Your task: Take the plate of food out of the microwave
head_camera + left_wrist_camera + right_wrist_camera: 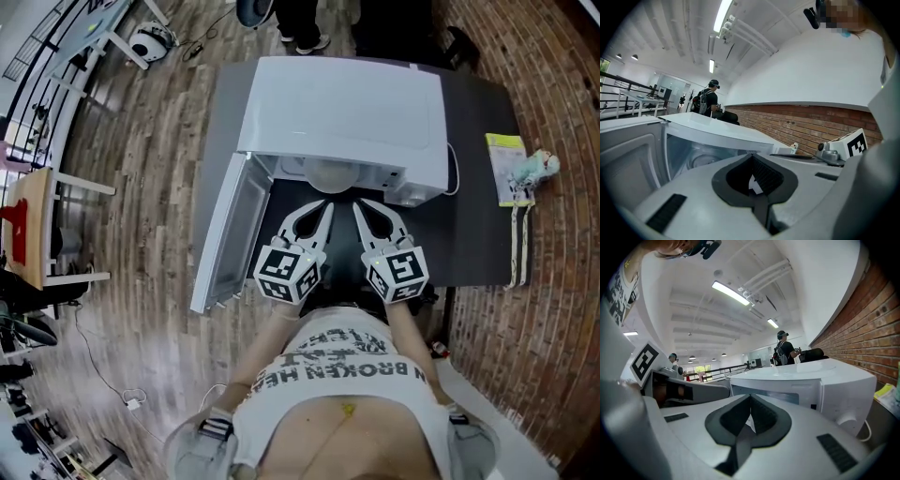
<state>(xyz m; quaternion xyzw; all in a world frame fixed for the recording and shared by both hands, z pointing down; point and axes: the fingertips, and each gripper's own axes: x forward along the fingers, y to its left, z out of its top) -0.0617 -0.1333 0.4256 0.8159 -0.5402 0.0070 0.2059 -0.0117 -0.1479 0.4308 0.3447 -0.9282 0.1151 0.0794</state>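
A white microwave (347,112) stands on a dark table (478,216), its door (228,234) swung open to the left. A pale round plate (330,174) shows at the mouth of the cavity; whatever is on it cannot be made out. In the left gripper view the cavity holds a round rim (699,159). My left gripper (324,210) and right gripper (360,208) sit side by side just in front of the opening, tips pointing at the plate. Both are shut with nothing between the pads (761,176). The right gripper (750,398) faces the microwave's front panel (811,385).
A yellow-green booklet (507,167) and a small plush toy (541,166) lie at the table's right end by the brick wall (544,309). A cable (454,169) runs behind the microwave. A person with a backpack (707,102) stands far off.
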